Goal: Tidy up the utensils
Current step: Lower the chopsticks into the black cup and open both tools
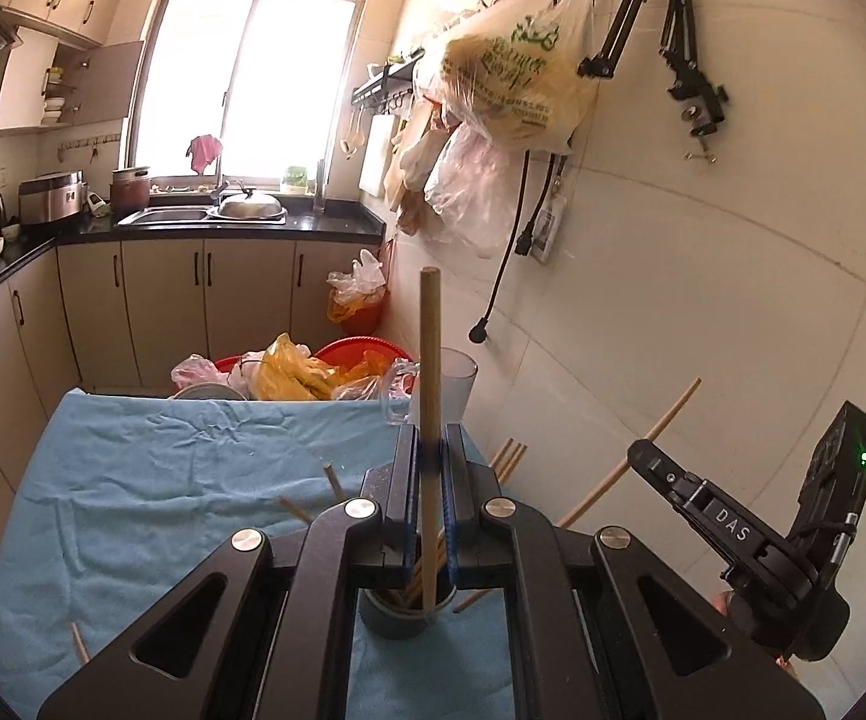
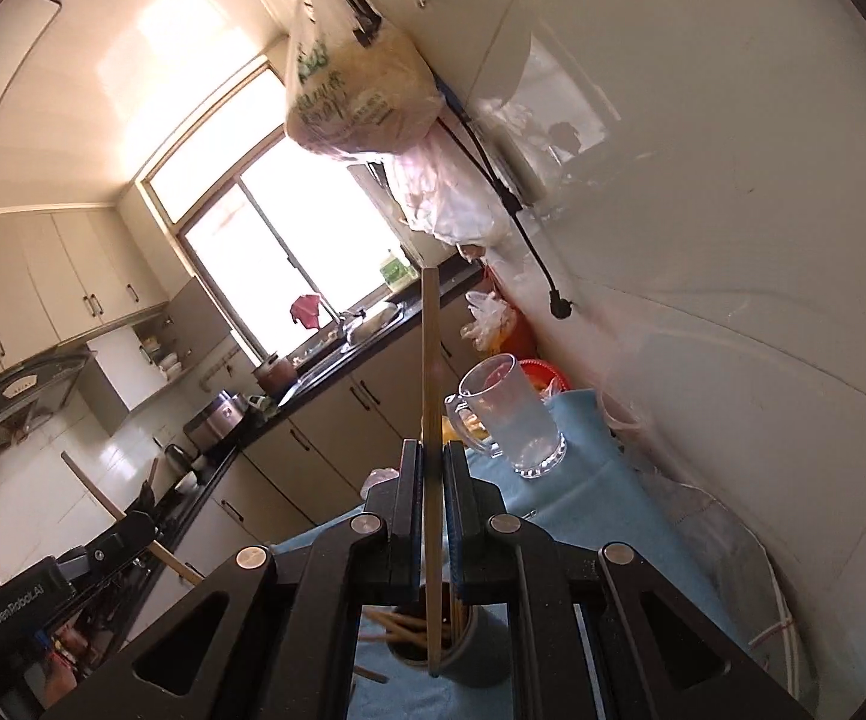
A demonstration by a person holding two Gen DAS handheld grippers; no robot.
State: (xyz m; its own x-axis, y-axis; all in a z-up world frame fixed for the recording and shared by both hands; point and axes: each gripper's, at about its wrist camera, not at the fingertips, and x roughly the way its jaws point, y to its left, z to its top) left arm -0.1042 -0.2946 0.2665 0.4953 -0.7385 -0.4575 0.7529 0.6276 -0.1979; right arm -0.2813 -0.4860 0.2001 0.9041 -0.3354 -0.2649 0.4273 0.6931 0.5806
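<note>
Chopsticks fill the grey cup directly beneath the left gripper, whose jaws pinch one upright chopstick with its lower end inside that cup. Loose chopsticks lie on the blue cloth just left. Right gripper likewise clamps a chopstick above the same cup. Ahead and rightward stands a glass mug; beyond, red basins hold plastic bags.

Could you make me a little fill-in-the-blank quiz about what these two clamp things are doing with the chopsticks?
1. Each gripper, left gripper and right gripper, is shut on one ____.
2. Both sticks point down into a grey ____ already holding more sticks.
3. The tablecloth is ____ in colour.
4. The glass mug stands ____.

Missing words: chopstick; cup; blue; upright
</note>
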